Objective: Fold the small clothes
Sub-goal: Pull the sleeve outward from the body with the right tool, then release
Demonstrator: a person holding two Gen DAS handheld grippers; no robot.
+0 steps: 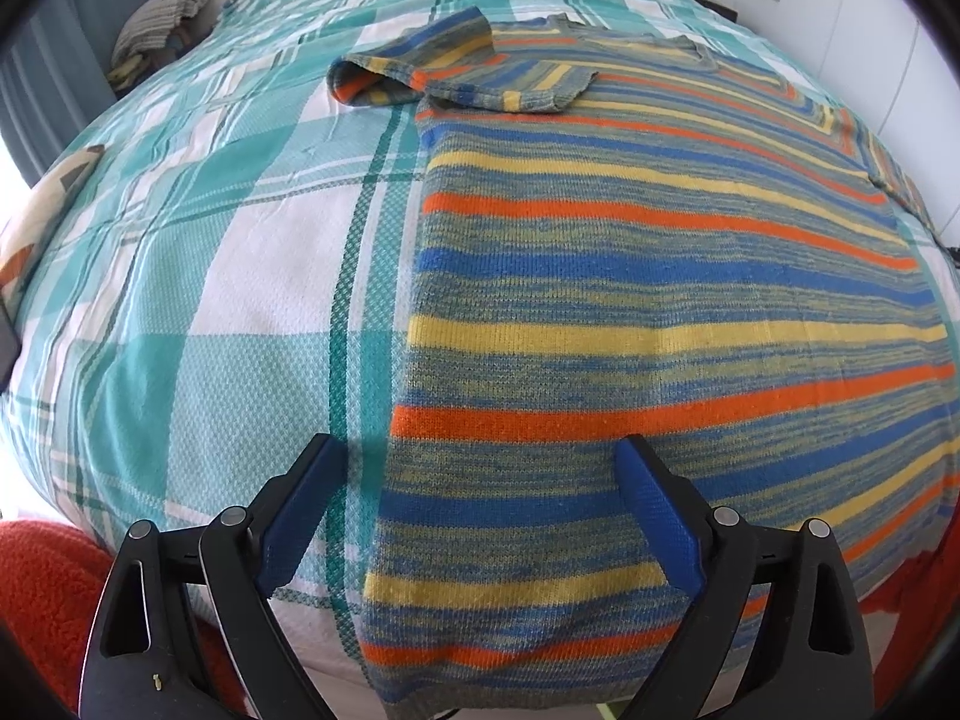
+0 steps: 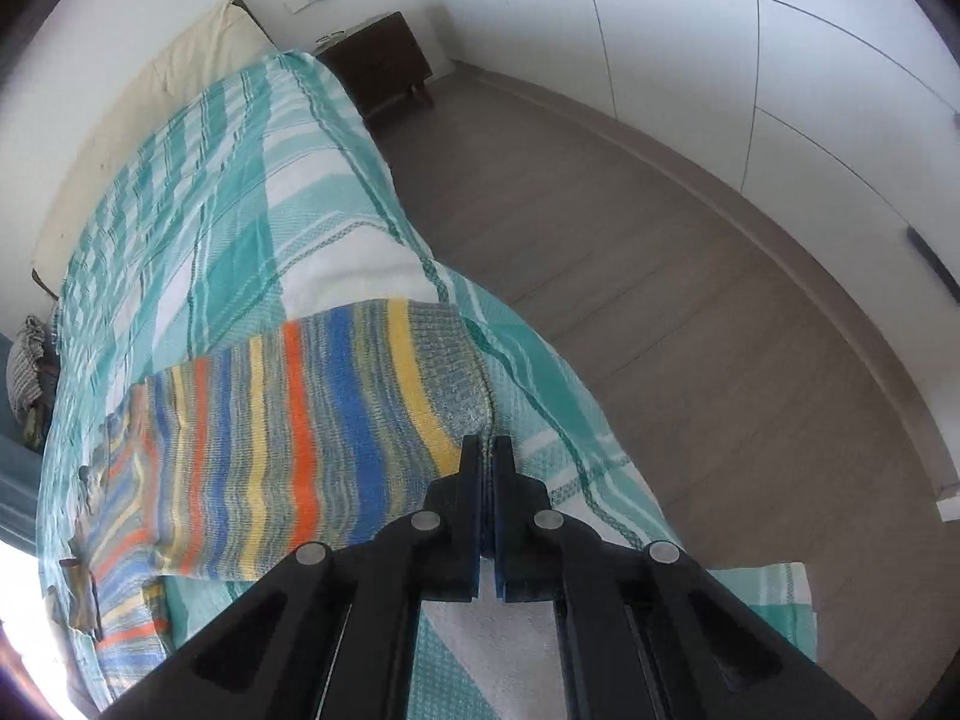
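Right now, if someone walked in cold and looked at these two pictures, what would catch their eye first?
The striped sweater, in orange, blue and yellow bands, lies spread on the teal plaid bedspread, with one sleeve folded across its far end. The right gripper is shut on the sweater's grey ribbed edge near the side of the bed. The left gripper hangs open over the near hem.

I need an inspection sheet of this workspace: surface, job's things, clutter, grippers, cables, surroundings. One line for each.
Surface: bed with teal plaid bedspread.
Job's things: striped sweater lying flat, one sleeve folded across the chest.
Clutter: striped cloth bundle beside the bed's far corner.
Grippers: left gripper open over the sweater's hem; right gripper shut on the sweater's ribbed edge.
Cables: nothing seen.
Surroundings: wooden floor, dark nightstand, white wardrobe doors.
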